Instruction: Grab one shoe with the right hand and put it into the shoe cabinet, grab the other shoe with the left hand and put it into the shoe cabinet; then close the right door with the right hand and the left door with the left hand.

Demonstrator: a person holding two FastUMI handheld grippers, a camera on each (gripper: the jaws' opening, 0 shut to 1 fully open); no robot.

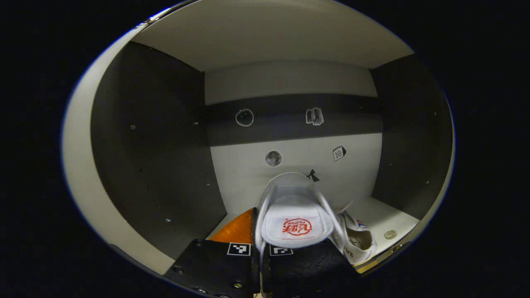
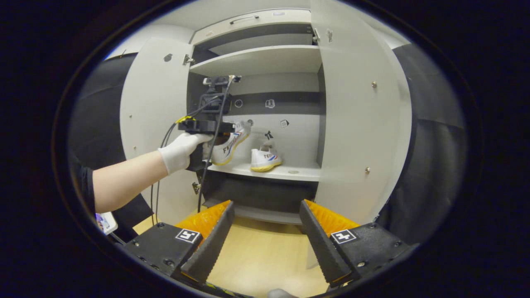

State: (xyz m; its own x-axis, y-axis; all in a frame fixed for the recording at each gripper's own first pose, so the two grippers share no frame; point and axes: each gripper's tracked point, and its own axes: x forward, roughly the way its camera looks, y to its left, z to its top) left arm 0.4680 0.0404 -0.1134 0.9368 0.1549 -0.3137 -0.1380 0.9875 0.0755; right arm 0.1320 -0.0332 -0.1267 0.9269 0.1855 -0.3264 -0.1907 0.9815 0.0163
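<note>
Left tongs point(image 1: 260, 252) pinch the second shoe point(image 1: 296, 215) above the shelf point(image 1: 381, 215), left of the placed shoe point(image 1: 358, 242); lower it flat before releasing. Right tongs point(image 2: 267, 231) hang spread.

Recording booth: shoe cabinet point(image 2: 356, 124), black cloth wall point(image 2: 430, 165).

Left gripper point(image 1: 261, 252) inside the shoe cabinet point(image 1: 157, 136); jaws closed together on the rear of a white shoe point(image 1: 296, 207), its tongue with a red emblem facing the camera; a second white shoe point(image 1: 358, 240) lies on the shelf point(image 1: 387, 217) just right of the held one; small stickers point(image 1: 273, 158) on the back panel; dark side walls left and right; pale shelf underside above.
</note>
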